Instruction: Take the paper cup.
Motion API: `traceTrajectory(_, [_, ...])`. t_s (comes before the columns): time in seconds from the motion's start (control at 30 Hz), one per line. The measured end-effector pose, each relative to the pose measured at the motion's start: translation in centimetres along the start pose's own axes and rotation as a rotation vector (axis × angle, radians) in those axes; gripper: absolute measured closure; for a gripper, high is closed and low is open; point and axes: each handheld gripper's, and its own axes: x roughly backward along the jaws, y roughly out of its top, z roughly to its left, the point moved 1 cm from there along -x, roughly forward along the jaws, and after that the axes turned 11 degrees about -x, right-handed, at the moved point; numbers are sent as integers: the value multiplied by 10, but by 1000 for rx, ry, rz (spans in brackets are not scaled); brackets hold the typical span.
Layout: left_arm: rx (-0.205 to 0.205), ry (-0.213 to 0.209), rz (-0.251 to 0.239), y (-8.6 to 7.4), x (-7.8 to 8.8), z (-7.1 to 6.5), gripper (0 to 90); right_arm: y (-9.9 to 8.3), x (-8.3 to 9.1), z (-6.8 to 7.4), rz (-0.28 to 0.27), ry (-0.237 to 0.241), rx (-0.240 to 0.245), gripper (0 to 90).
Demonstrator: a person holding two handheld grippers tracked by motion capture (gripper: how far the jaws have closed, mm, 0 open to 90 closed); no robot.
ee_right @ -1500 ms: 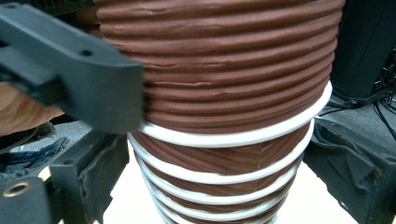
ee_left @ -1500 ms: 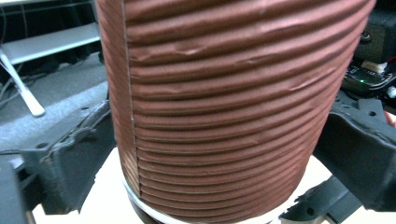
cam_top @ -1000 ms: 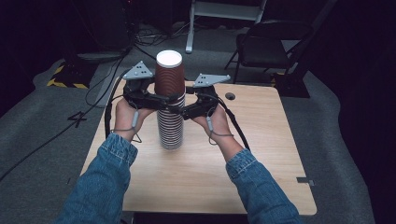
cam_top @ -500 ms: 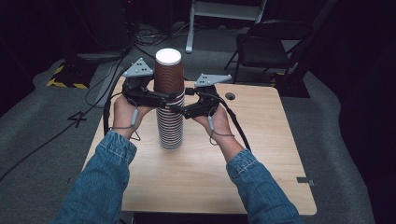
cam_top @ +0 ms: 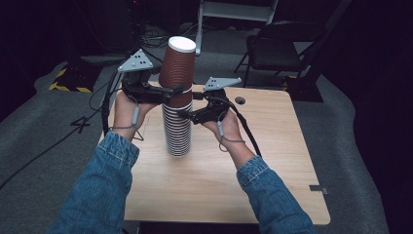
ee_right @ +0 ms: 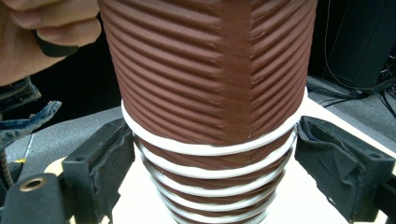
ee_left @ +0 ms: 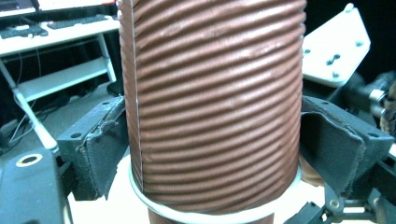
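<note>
A tall stack of upside-down brown ribbed paper cups (cam_top: pixel 178 131) with white rims stands on the wooden table (cam_top: pixel 277 161). The top cup (cam_top: pixel 176 73) is raised partly off the stack and tilts slightly. My left gripper (cam_top: pixel 168 92) comes in from the left, and its jaws have just closed on this cup. In the left gripper view both pads (ee_left: pixel 105 149) press the top cup's (ee_left: pixel 215 107) ribbed wall just above its rim. My right gripper (cam_top: pixel 187 113) sits lower, its jaws closed in on the stack (ee_right: pixel 215 186) under the top cup, pads (ee_right: pixel 109 161) against the rims.
A small round hole (cam_top: pixel 239 100) sits in the tabletop behind my right hand. A black chair (cam_top: pixel 277 48) stands beyond the table's far edge. Cables (cam_top: pixel 58 141) run over the grey floor at the left. Bare tabletop lies in front of the stack.
Both grippers' jaws closed in on the cups. My left hand rose, lifting the top cup partly off the stack. The right hand stayed where it was.
</note>
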Motion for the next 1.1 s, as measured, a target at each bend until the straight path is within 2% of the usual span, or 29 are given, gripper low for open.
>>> traceTrajectory(0.37, [-22,22,-70,11,10,3,143,0,1,-1,-2,-1,-4,136])
traceTrajectory(0.7, [-55,38,-96,26,18,15,139,0,0,0,-9,-5,-2,145])
traceTrajectory(0.9, [-42,32,-137,38,22,22,137,1,2,-3,-5,-2,-6,150])
traceTrajectory(1.1, [-57,22,-164,47,27,22,137,0,2,-3,-7,-1,-6,151])
